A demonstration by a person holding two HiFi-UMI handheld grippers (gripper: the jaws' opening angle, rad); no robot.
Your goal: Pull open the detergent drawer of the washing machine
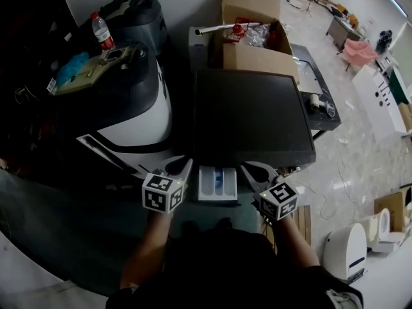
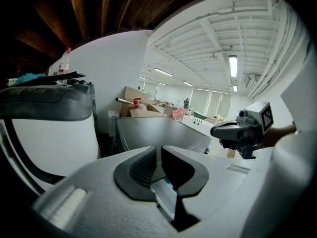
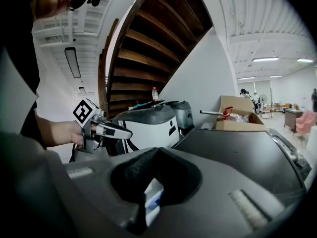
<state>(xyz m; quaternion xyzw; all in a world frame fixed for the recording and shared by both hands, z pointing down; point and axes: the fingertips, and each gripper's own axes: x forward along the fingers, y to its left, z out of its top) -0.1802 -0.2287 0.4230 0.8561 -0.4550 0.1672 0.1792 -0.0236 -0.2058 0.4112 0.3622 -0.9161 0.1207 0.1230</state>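
The dark-topped washing machine (image 1: 251,118) stands in front of me. Its white detergent drawer (image 1: 217,184), with blue inside, sticks out of the front towards me. My left gripper (image 1: 188,164) hovers just left of the drawer, its jaws a thin slit apart (image 2: 159,150) with nothing between them. My right gripper (image 1: 245,168) is at the drawer's right side, jaws shut and empty (image 3: 157,151). Under each pair of jaws part of the drawer (image 2: 166,192) (image 3: 152,195) shows. Neither gripper touches it that I can see.
A big white and black machine (image 1: 122,108) with a water bottle (image 1: 102,31) on top stands close on the left. Cardboard boxes (image 1: 254,24) sit behind the washer, and a low cart (image 1: 318,102) to its right. A small white appliance (image 1: 347,250) stands on the floor at lower right.
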